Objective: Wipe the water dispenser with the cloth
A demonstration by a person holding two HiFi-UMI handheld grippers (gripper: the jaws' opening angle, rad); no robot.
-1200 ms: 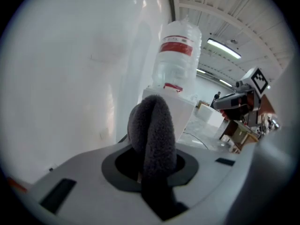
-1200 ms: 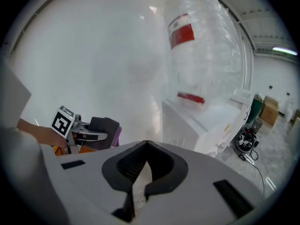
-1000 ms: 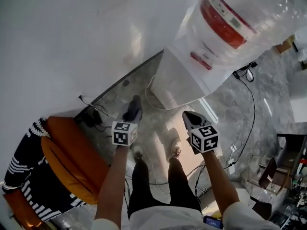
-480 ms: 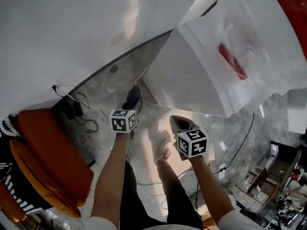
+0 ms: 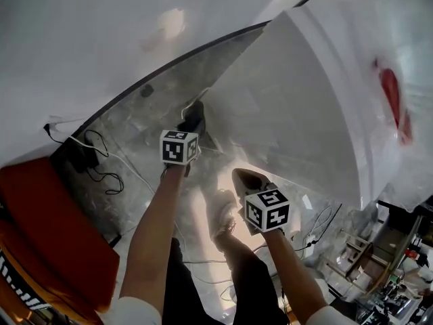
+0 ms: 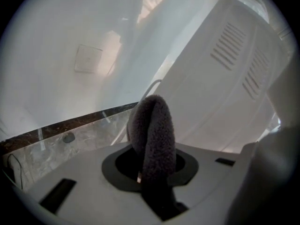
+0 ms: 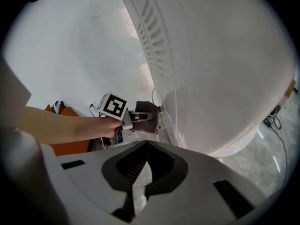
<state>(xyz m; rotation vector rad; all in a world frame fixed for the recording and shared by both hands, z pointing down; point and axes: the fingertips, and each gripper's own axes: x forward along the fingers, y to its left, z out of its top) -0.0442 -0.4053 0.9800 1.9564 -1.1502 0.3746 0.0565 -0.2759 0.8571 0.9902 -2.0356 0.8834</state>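
The white water dispenser (image 5: 298, 100) fills the upper right of the head view, and its vented side panel (image 6: 234, 74) rises to the right in the left gripper view. My left gripper (image 5: 192, 122) is shut on a dark grey fluffy cloth (image 6: 152, 130). The cloth (image 5: 193, 119) sits at the dispenser's lower left corner, close to it; whether they touch I cannot tell. My right gripper (image 5: 242, 177) hangs lower, apart from the dispenser, with its jaws shut and nothing between them (image 7: 146, 143). The right gripper view also shows the left gripper (image 7: 136, 118) beside the dispenser (image 7: 211, 55).
An orange seat (image 5: 47, 235) stands at the lower left. Black and white cables (image 5: 95, 161) lie on the marble floor by the dark skirting (image 5: 135, 90) of the white wall. The person's shoe (image 5: 220, 212) is below the grippers. Shelves and clutter (image 5: 399, 276) stand at the lower right.
The head view has closed in, so the dispenser looks much larger. The left gripper with the cloth has risen toward the dispenser's lower corner. The right gripper has drifted left and down.
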